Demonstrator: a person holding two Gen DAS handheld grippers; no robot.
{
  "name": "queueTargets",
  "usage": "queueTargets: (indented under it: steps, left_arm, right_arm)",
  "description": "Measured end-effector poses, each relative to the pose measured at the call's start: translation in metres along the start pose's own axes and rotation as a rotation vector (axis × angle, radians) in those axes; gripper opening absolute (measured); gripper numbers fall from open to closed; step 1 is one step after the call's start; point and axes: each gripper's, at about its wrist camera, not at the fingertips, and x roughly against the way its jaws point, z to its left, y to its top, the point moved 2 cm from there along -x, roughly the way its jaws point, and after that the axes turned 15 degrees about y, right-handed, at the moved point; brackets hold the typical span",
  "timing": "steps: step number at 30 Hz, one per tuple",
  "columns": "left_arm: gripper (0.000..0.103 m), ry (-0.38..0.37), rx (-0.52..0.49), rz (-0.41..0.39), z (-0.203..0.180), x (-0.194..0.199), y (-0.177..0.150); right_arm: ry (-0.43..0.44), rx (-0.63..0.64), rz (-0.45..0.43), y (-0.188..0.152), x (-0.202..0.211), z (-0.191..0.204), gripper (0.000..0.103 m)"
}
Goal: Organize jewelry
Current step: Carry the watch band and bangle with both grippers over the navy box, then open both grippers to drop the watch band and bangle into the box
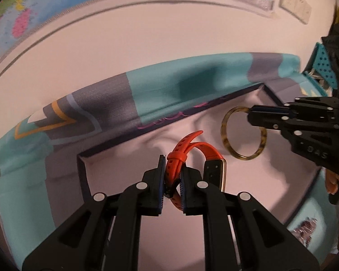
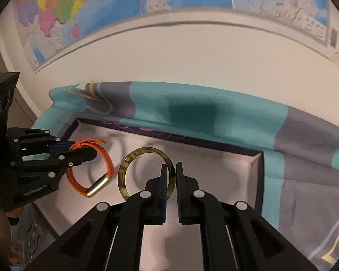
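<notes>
My left gripper [image 1: 172, 169] is shut on the strap of an orange watch [image 1: 187, 149] with a gold-edged dark face, held over the white lining of an open dark-rimmed box [image 1: 147, 133]. In the right wrist view the left gripper [image 2: 90, 150] holds the orange watch [image 2: 106, 162] at the left. My right gripper [image 2: 172, 169] is shut on a tortoiseshell bangle [image 2: 124, 169] and holds it upright over the box lining [image 2: 232, 171]. In the left wrist view the right gripper [image 1: 250, 115] and the bangle [image 1: 226, 140] are at the right.
The box sits on a teal and grey patterned cloth [image 2: 214, 113]. A white wall with a world map [image 2: 79, 4] stands behind. A teal perforated container [image 1: 323, 65] is at the far right in the left wrist view.
</notes>
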Motion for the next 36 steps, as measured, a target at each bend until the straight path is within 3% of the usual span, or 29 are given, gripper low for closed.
queueTargets:
  steps: [6, 9, 13, 17, 19, 25, 29, 33, 36]
  left_arm:
    - [0.012, 0.038, -0.044, 0.036, -0.005, -0.022, 0.012]
    - [0.022, 0.096, -0.054, 0.047, -0.007, -0.030, 0.016]
    - [0.040, 0.141, -0.041, 0.046, -0.005, -0.030, 0.016]
    - [0.051, 0.204, 0.006, -0.046, 0.008, 0.001, 0.009]
    - [0.054, 0.197, 0.025, -0.087, 0.015, 0.023, -0.001]
    - [0.062, 0.145, 0.061, -0.207, 0.014, 0.087, -0.042]
    - [0.062, 0.075, 0.081, -0.216, 0.008, 0.111, -0.079]
    - [0.066, 0.131, 0.101, -0.225, 0.003, 0.121, -0.111]
    - [0.068, 0.108, 0.115, -0.215, -0.002, 0.127, -0.134]
  right_arm:
    - [-0.025, -0.021, 0.038, 0.008, -0.016, -0.007, 0.006]
    - [-0.036, -0.037, 0.042, 0.010, -0.020, -0.010, 0.007]
    - [-0.055, -0.026, -0.012, 0.007, -0.005, -0.004, 0.018]
    - [-0.005, 0.031, -0.070, -0.008, 0.031, 0.014, 0.035]
    - [0.025, 0.085, -0.084, -0.024, 0.052, 0.027, 0.044]
    - [0.082, 0.163, -0.034, -0.085, 0.088, 0.041, 0.045]
    - [0.100, 0.172, 0.007, -0.125, 0.099, 0.048, 0.045]
    - [0.100, 0.181, 0.063, -0.156, 0.098, 0.059, 0.045]
    - [0.089, 0.200, 0.074, -0.173, 0.098, 0.069, 0.045]
